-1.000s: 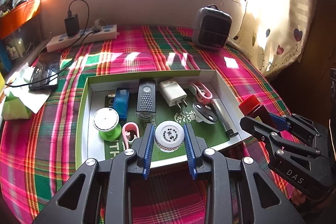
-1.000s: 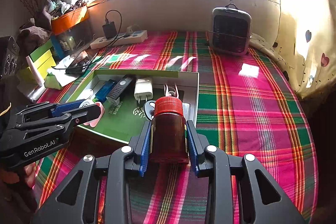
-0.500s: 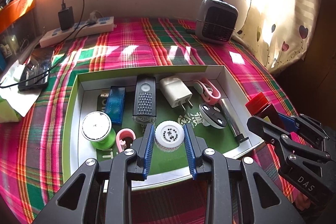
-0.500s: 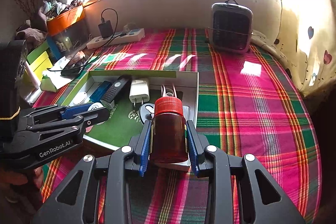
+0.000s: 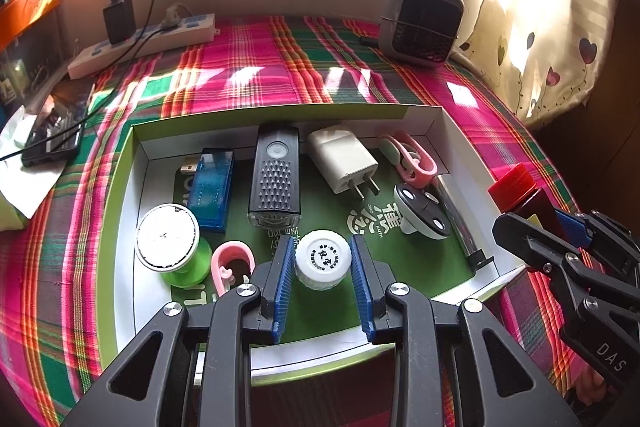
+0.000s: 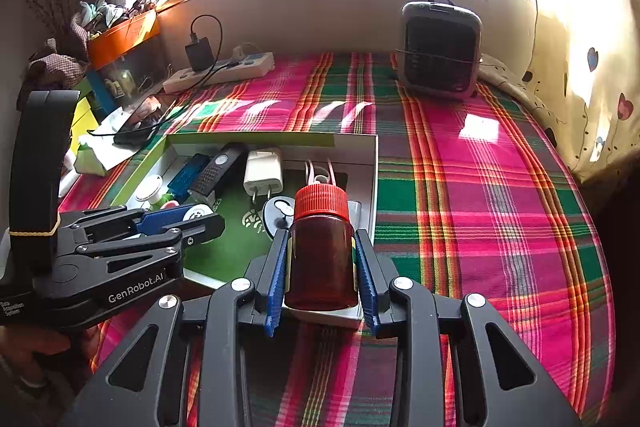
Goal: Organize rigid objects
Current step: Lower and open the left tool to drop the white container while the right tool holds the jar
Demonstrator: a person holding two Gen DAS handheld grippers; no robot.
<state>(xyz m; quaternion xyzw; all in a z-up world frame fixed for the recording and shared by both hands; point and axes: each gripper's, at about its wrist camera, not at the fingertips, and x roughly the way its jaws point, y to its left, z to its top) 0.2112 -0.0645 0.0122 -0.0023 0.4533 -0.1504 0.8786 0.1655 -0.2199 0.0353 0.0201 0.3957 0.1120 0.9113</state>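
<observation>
White-capped bottle (image 5: 323, 259) clamped in left gripper (image 5: 320, 281) jaws, angled down over tray (image 5: 444, 123); right gripper (image 6: 321, 279) jaws clamp amber bottle (image 6: 321, 263)

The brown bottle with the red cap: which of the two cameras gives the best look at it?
The right wrist view. There the brown bottle stands dead centre between that gripper's blue fingers, its red cap and whole body visible. The left wrist view catches only the cap and a bit of the body at its right edge, mostly hidden behind the gripper.
</observation>
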